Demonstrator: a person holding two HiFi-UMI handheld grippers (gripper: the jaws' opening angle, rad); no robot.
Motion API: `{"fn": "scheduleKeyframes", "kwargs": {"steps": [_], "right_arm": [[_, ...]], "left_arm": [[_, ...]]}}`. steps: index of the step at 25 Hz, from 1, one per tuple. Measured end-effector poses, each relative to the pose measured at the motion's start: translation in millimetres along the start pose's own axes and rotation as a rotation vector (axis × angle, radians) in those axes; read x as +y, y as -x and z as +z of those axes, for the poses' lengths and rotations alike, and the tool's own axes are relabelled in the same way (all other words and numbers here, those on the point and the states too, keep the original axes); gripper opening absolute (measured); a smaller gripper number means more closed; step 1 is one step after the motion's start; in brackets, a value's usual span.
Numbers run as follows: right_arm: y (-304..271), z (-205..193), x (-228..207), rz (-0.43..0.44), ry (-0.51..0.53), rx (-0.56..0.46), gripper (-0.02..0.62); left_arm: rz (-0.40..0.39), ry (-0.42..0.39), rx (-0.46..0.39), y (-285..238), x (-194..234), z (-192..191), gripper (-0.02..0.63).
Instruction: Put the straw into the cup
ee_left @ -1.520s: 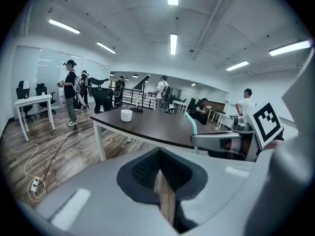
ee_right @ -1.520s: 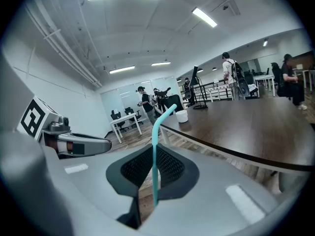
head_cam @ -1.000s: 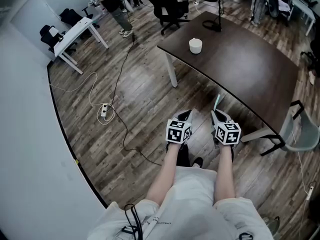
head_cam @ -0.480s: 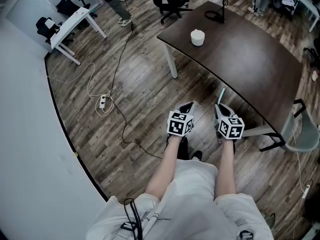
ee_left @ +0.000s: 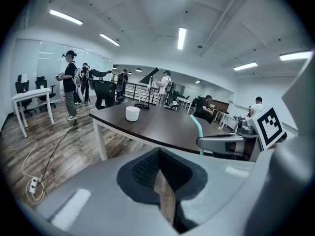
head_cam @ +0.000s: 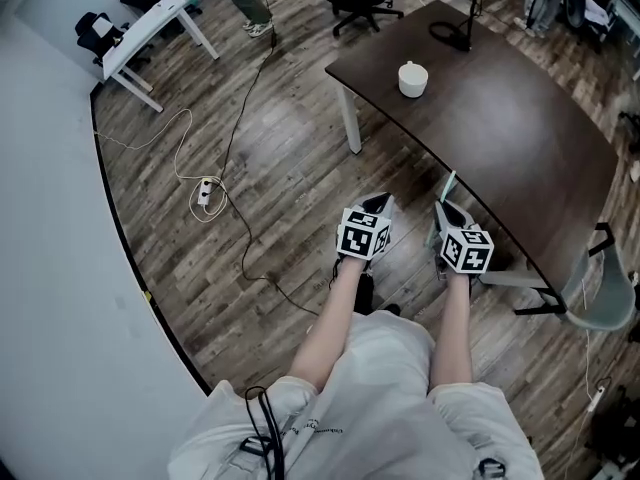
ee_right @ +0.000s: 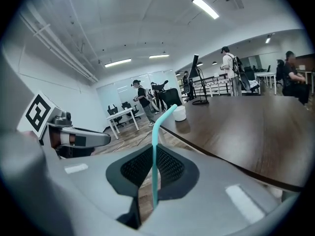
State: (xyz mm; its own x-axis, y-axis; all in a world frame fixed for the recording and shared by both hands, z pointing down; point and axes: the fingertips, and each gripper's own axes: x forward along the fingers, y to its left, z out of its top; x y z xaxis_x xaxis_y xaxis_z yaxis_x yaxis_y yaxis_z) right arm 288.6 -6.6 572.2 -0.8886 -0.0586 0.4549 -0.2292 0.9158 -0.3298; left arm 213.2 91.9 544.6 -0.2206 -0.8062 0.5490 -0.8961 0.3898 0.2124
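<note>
- Since a second ago the dark table (head_cam: 520, 138) has slid closer under the head view. The white cup (head_cam: 413, 78) has drifted right in the frame, and both grippers have come up toward the table's near edge.
- The right gripper (head_cam: 446, 208) is clamped on the teal straw (ee_right: 155, 151), pinched low on its shaft. The bent tip pokes up out of the jaws.
- The left gripper (head_cam: 381, 204) has its jaws pressed together on nothing. It's a passenger here, hanging over the wood floor just beside its partner.
- The cup stands upright near the table's far corner, mouth up, alone apart from a black stand behind it.
- Here's the relation that counts: the cup lies straight ahead of the right gripper, well apart, with a long run of bare tabletop between.
- The straw's long axis runs up along the jaws, its crooked end tipping toward the cup in the right gripper view.
- The right gripper is nearer the table and already has the straw, so I'd call this its job: carry forward, then bring the lower end over the cup's mouth.
</note>
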Motion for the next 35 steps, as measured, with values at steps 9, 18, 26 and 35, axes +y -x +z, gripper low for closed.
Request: {"fn": "scheduleKeyframes", "kwargs": {"steps": [9,18,26,35], "right_arm": [[-57,18,-11,0.002,-0.023,0.023,0.048],[-107,61,-25,-0.031,-0.043,-0.003,0.048],[-154,111,-21,-0.058,-0.029,-0.06,0.048],[-185,155,-15,-0.09,-0.02,-0.108,0.048]], "left_arm": [[-0.002,0.018,0.028,-41,46,19,0.0],[-0.053,-0.022,0.034,-79,82,62,0.0],[-0.074,-0.062,-0.007,-98,133,112,0.0],[-0.106,-0.104,-0.045,-101,167,153,0.0]]}}
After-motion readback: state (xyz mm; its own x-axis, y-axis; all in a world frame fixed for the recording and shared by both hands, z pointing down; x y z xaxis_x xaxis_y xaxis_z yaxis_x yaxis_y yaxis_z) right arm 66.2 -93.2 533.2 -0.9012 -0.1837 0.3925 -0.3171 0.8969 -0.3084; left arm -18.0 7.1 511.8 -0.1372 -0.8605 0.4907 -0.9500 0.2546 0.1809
